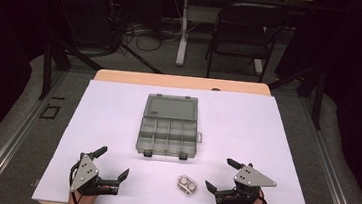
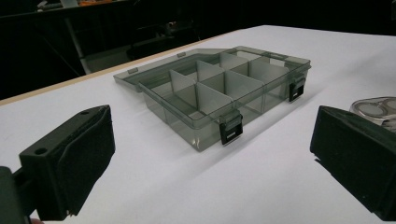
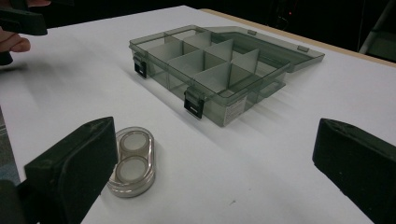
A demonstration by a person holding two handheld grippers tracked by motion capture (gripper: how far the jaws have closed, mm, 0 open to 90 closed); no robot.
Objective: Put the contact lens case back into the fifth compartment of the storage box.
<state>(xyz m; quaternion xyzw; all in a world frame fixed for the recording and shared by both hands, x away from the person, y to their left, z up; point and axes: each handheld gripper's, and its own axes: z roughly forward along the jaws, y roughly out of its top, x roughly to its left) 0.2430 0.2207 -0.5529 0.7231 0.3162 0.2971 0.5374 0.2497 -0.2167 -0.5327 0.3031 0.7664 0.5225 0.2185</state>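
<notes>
- My left gripper [image 1: 112,164] sits at the lower left of the high view, jaws wide apart, holding nothing.
- My right gripper [image 1: 219,175] sits at the lower right — jaws spread too, empty.
- The small clear case [image 1: 187,185] with two round discs lies low in the frame between them, just beside my right gripper.
- The grey compartment box [image 1: 167,137] lies open at centre — lid flat behind it.
</notes>
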